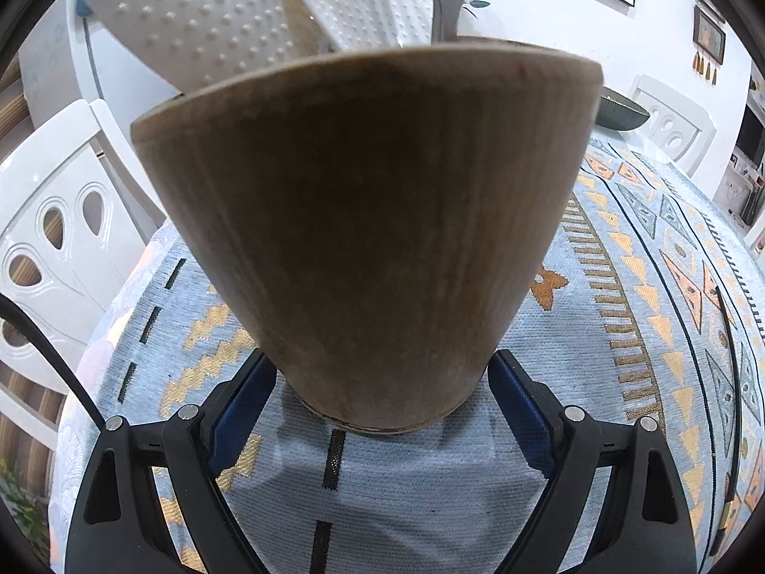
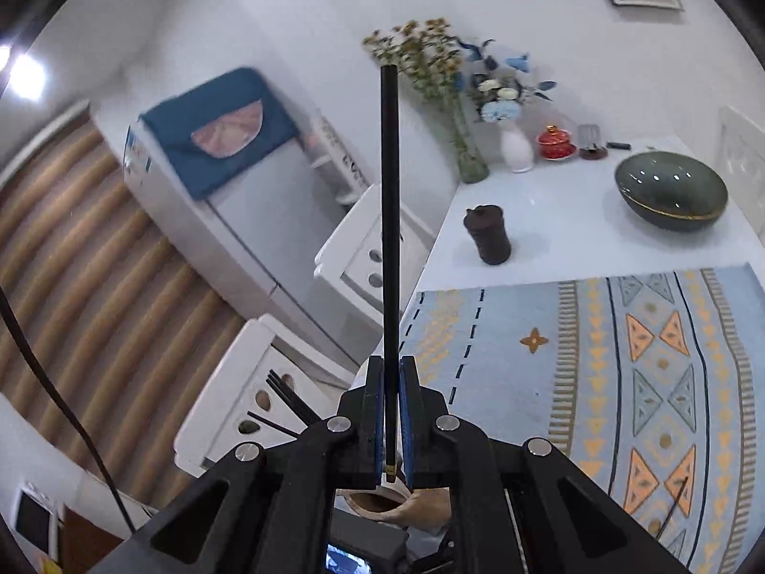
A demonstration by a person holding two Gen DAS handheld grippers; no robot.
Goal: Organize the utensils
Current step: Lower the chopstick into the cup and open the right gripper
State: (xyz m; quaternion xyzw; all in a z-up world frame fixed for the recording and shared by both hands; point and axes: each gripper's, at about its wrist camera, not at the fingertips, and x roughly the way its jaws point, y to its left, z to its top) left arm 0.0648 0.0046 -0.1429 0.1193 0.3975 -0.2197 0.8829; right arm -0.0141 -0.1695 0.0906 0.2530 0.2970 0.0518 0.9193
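A brown wooden utensil cup (image 1: 368,239) stands on the patterned tablecloth (image 1: 645,296) and fills the left wrist view. My left gripper (image 1: 377,373) has its blue-padded fingers against both sides of the cup's base, shut on it. My right gripper (image 2: 392,368) is shut on a black chopstick (image 2: 389,220) that points straight out from the fingers, its lower end over the cup's mouth (image 2: 373,502) seen below. More black chopsticks (image 2: 291,402) stick out to the left of the fingers. One chopstick (image 2: 672,507) lies on the cloth at right.
White chairs (image 1: 57,248) stand beside the table. In the right wrist view a dark green bowl (image 2: 669,191), a small dark jar (image 2: 487,234), flower vases (image 2: 516,148) and a red lidded pot (image 2: 554,143) stand on the white tabletop (image 2: 550,220).
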